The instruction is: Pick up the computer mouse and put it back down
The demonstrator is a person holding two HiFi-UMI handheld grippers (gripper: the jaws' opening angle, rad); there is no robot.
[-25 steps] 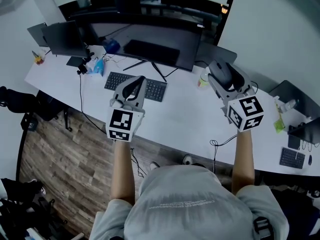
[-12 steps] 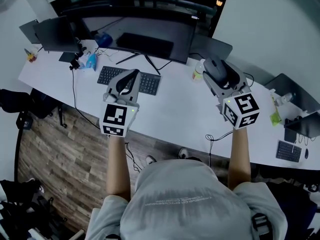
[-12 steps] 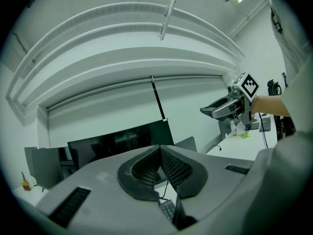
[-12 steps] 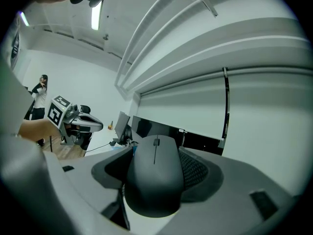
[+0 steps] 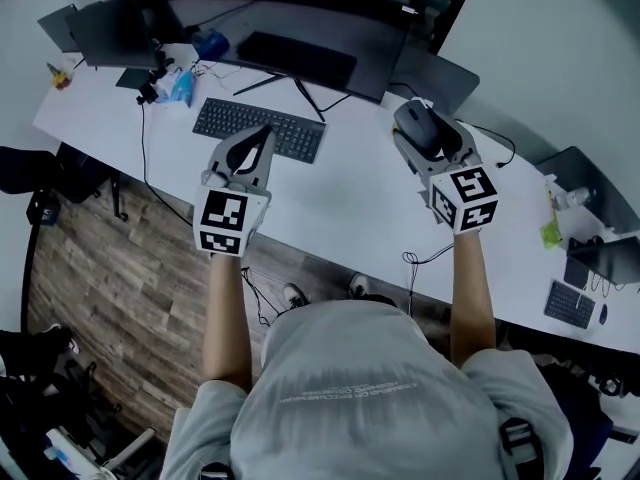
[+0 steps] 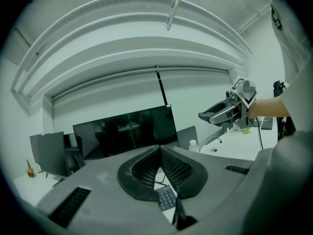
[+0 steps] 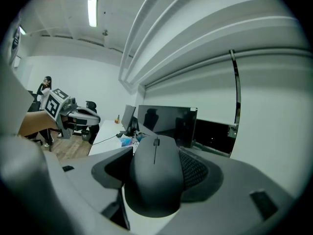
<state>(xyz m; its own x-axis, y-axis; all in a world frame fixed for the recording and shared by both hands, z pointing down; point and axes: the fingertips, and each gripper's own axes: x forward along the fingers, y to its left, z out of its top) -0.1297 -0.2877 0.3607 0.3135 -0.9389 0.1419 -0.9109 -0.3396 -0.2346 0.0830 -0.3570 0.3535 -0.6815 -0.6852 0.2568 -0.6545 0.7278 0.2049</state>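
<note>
The dark grey computer mouse [image 5: 418, 126] [image 7: 155, 173] sits between the jaws of my right gripper [image 5: 425, 133] [image 7: 157, 170], which is shut on it and holds it up above the white desk [image 5: 350, 203]. My left gripper [image 5: 252, 146] [image 6: 159, 168] hovers over the desk's front near the black keyboard [image 5: 258, 128]. Its jaws meet at the tips with nothing between them. In the left gripper view the right gripper [image 6: 222, 114] shows at the far right, raised in the air.
A large dark monitor [image 5: 290, 28] stands behind the keyboard, with a smaller screen [image 5: 110, 30] at the left. A blue object [image 5: 182, 88] and cables lie at the back left. A cable [image 5: 425, 258] hangs off the front edge. Wooden floor [image 5: 110, 298] lies below.
The head view has shifted, so the desk now sits higher in frame. Both grippers keep their pose relative to the desk; the right one still holds the mouse aloft.
</note>
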